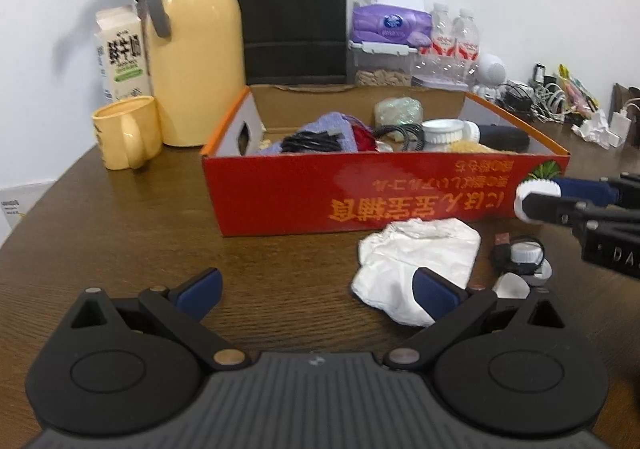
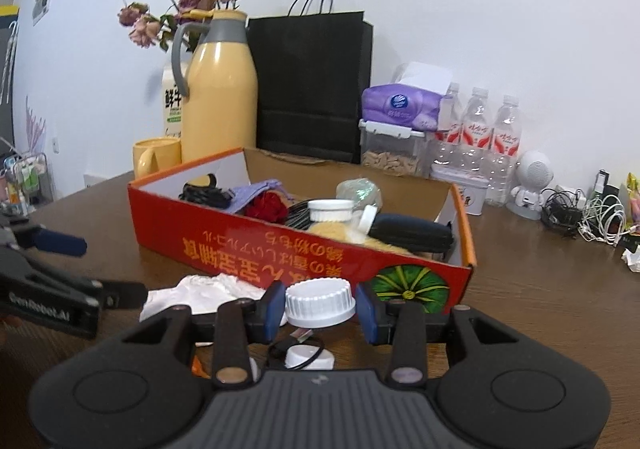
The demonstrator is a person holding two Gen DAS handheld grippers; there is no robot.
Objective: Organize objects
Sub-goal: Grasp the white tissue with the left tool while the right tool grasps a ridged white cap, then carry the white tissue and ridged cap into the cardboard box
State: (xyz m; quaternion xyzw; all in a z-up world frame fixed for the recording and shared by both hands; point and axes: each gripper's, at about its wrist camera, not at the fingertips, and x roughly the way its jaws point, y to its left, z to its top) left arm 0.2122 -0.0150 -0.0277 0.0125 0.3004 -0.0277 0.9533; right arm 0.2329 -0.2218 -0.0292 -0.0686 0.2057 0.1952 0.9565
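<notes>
Grip: right hand-held gripper (image 2: 320, 311) is clenched on the white ribbed cap (image 2: 320, 303), both blue pads against its sides, raised off the bench (image 2: 540, 297).
Place: cap hangs just before the red box (image 2: 248, 249) front wall.
Other hand: left hand-held gripper (image 1: 316, 291) is released, empty, near the white cloth (image 1: 416, 253).
Advice: lift clear of the box rim, keep the cap level, then let go over a free spot inside.

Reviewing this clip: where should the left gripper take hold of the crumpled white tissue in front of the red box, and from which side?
Grip the tissue across its raised, bunched middle, coming from above with the open left gripper. It lies low and loose on the table, so a side approach would probably just push it.
</notes>
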